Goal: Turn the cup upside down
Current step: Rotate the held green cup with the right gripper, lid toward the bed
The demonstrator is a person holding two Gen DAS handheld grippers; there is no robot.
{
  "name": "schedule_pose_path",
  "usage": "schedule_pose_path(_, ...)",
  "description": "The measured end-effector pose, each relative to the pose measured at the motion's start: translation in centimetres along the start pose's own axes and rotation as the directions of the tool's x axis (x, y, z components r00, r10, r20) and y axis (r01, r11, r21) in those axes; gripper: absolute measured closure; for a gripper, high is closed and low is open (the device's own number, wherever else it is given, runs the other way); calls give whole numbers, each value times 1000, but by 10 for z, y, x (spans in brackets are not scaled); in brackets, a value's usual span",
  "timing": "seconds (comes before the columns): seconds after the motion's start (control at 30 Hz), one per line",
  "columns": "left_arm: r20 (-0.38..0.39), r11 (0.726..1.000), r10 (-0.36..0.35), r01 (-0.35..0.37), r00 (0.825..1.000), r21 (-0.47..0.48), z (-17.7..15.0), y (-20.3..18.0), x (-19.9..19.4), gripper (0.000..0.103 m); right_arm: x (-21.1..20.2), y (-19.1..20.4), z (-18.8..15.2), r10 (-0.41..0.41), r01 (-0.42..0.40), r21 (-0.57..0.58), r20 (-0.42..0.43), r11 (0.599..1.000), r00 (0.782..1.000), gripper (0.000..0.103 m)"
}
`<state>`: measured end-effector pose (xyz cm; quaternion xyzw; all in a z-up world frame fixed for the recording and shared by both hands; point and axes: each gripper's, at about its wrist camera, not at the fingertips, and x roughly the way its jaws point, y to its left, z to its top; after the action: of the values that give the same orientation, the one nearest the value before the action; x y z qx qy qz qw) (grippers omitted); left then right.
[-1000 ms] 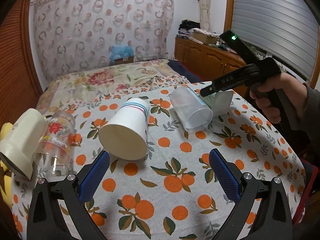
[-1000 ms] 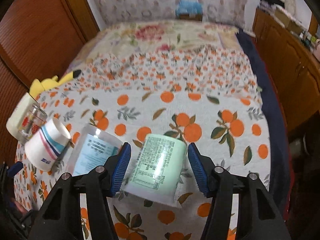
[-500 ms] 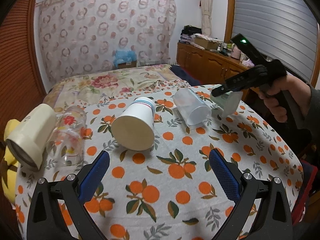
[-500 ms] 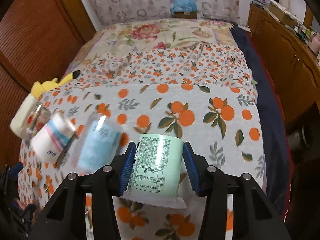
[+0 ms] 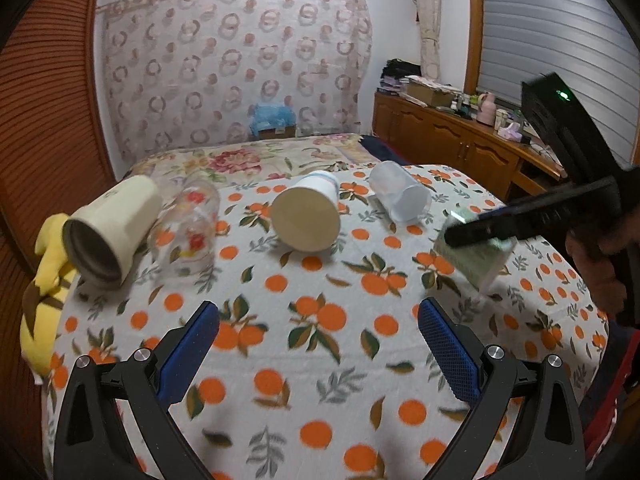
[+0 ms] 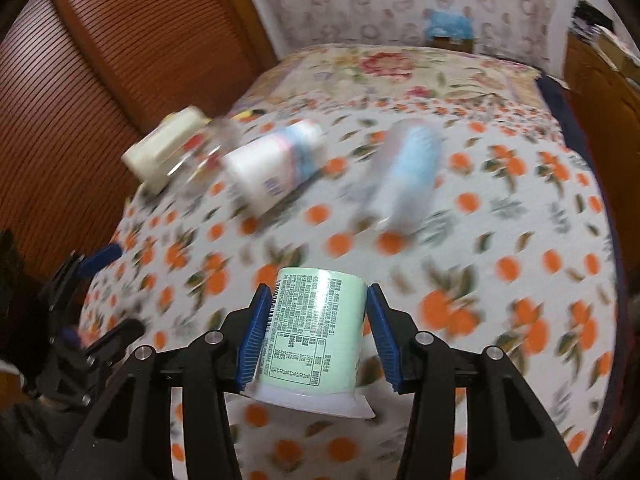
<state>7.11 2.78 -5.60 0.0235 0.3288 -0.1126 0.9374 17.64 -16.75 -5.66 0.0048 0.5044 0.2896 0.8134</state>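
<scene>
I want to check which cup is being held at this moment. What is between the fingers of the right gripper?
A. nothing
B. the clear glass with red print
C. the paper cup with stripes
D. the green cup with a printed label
D: the right gripper has both blue pads pressed on the sides of the green cup, while the paper cup and glass lie on the table.

Right gripper (image 5: 476, 236) clamps green cup (image 5: 474, 258); left fingers (image 5: 448, 354) apart.

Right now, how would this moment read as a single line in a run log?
phase: lifting | right gripper: shut on green labelled cup, off the tablecloth | left gripper: open, empty | four cups lying sideways
</scene>
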Motion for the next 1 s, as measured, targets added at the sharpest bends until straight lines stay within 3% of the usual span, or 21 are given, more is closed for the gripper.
schedule_pose_path(0.2, 1, 999, 16, -16, 1000, -39, -8, 18, -12, 8, 8, 35, -13, 16, -17, -51, -16, 999, 1000, 51)
schedule_pose_path(0.4, 2, 998, 40, -40, 999, -47, -11, 28, -18, 8, 24, 35, -17, -12, 12, -34, -19, 999, 1000, 50)
schedule_pose_path(0.63, -9, 998, 38, -39, 999, -48, -8, 29, -14, 8, 4, 34, -25, -23, 28, -46, 109, 999, 994, 40)
schedule_pose_path(0.8, -19, 999, 21, -22, 1000, -32, 0, 15, -8, 8, -29, 28, -49, -91, 110, -61, 257, 992, 962, 38)
schedule_pose_path(1.0, -35, 1000, -14, 13, 999, -24, 14, -10, 2, 8, -55, 20, -83, -147, 178, -44, 391, 983, 909, 24)
